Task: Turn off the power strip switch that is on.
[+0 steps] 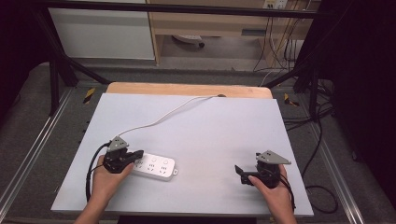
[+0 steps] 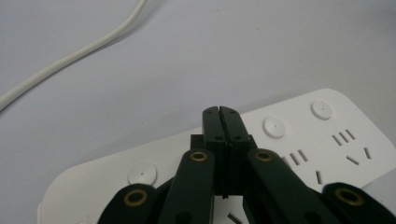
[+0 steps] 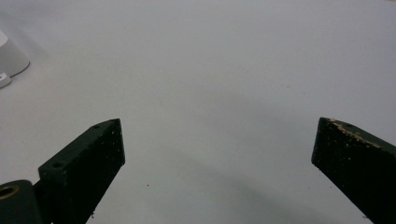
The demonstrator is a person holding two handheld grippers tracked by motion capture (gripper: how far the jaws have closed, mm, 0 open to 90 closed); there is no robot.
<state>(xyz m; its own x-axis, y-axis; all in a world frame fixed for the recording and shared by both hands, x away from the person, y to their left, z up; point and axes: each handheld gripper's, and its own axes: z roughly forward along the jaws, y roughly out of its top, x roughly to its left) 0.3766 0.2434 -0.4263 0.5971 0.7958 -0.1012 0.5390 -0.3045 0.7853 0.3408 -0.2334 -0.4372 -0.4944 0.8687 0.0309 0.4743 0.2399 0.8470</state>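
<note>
White power strip [image 1: 154, 165] on the worktop [image 1: 210, 135]: left gripper [image 2: 219, 112], fingers together, poised over a switch button [image 2: 274, 127]; pressing down seems next. Right gripper [image 1: 239, 173] fingers apart, idle.

No text, label, brand or number can be read anywhere. The white power strip [image 2: 289, 149] carries only moulded socket slots and round buttons, with no lettering that can be made out. The yellow-and-black markers [image 1: 88, 94] on the floor beside the table show stripes, no words.
</note>
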